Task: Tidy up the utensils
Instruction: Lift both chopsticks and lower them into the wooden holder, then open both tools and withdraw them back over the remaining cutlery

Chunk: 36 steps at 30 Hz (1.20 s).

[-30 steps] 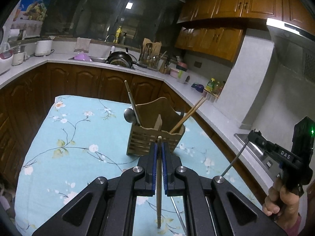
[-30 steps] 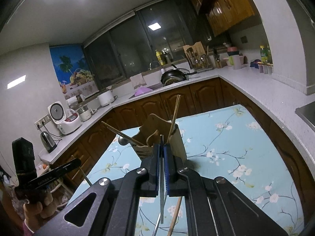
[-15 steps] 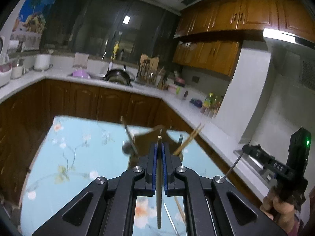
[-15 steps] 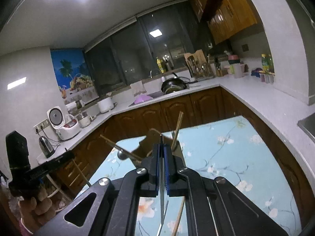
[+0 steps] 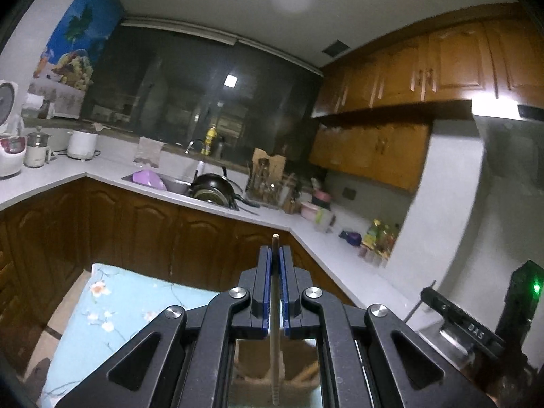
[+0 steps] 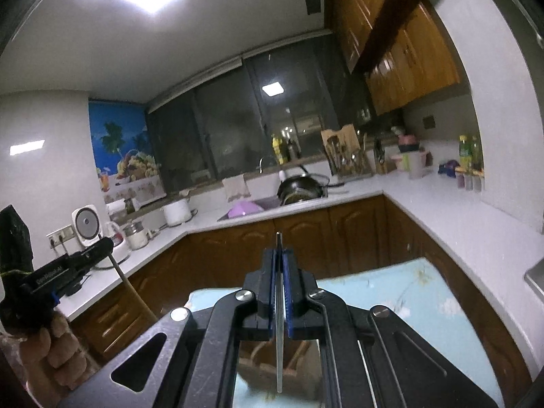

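The left gripper (image 5: 274, 258) has its fingers (image 5: 263, 282) squeezed tight on a wooden chopstick (image 5: 274, 333), held straight up and down. The right gripper (image 6: 279, 260) squeezes a thin metal utensil (image 6: 278, 340) the same way; I cannot tell what kind. Both sticks point down, likely so they can slide into the wooden utensil holder (image 6: 258, 360) seen blurry just below, on the blue flowery cloth (image 6: 401, 292).

tablecloth (image 5: 136, 299): light blue, floral print | cabinets (image 5: 142, 238): brown wood | countertop (image 6: 442, 204): white | basin (image 6: 244, 209): purple | finger pads (image 5: 285, 289): blue
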Motion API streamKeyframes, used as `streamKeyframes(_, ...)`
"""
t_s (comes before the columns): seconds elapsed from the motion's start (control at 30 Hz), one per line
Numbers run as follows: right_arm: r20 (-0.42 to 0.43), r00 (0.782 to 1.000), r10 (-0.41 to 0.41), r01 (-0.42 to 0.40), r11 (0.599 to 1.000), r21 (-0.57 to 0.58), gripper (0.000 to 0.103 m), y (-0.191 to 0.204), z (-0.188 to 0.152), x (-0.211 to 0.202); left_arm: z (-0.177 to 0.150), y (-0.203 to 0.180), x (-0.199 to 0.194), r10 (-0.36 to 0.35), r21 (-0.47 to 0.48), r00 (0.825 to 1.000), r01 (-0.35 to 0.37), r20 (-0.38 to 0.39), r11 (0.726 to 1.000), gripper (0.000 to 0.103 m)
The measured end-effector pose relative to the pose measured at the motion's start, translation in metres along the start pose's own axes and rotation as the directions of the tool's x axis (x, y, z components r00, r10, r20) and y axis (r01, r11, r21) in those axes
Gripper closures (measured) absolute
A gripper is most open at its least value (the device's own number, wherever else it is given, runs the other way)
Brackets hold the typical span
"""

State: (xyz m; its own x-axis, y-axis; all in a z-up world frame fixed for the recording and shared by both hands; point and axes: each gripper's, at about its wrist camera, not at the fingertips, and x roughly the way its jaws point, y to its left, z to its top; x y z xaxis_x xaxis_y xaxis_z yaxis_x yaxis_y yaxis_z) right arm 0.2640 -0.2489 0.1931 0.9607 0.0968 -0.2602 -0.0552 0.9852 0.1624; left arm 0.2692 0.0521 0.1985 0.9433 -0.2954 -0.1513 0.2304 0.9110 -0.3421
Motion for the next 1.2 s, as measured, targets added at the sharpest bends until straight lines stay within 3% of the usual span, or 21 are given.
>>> streamKeyframes(0.13,0.025,1.000,-0.012,0.012,1.000,-0.013,0.099,0.002,0.004,0.019,-0.012,0.001,0.030,0.037,-0.027,0.999,-0.036,0.020,0.999,0.100)
streamKeyframes(0.3,0.012,1.000,-0.027,0.028,0.999,-0.031,0.099,0.006,-0.016,0.038,-0.038,0.000,0.063,0.094,-0.048,0.995,-0.092,0.021,0.995,0.100)
streamKeyframes(0.57,-0.067,0.997,-0.036,0.035,0.999,-0.018,0.098,-0.006,-0.066,0.057,-0.090,-0.016,0.102,0.111,0.002,0.990,-0.112,-0.083,0.994,0.100)
streamKeyframes(0.83,-0.158,0.986,-0.042,0.045,0.999,0.019,0.099,-0.021,-0.086,0.071,-0.079,-0.021,0.117,0.115,0.078,0.984,-0.105,-0.135,0.991,0.099)
streamKeyframes(0.97,-0.163,0.986,-0.038,0.043,0.999,0.027,0.099,-0.024,-0.084,0.070,-0.063,-0.014,0.113,0.113,0.086,0.983,-0.102,-0.143,0.991,0.099)
streamKeyframes(1.2,-0.177,0.984,-0.033,0.039,0.999,0.031,0.098,-0.025,-0.081,0.073,-0.065,-0.007,0.103,0.123,0.093,0.982,-0.110,-0.145,0.990,0.098)
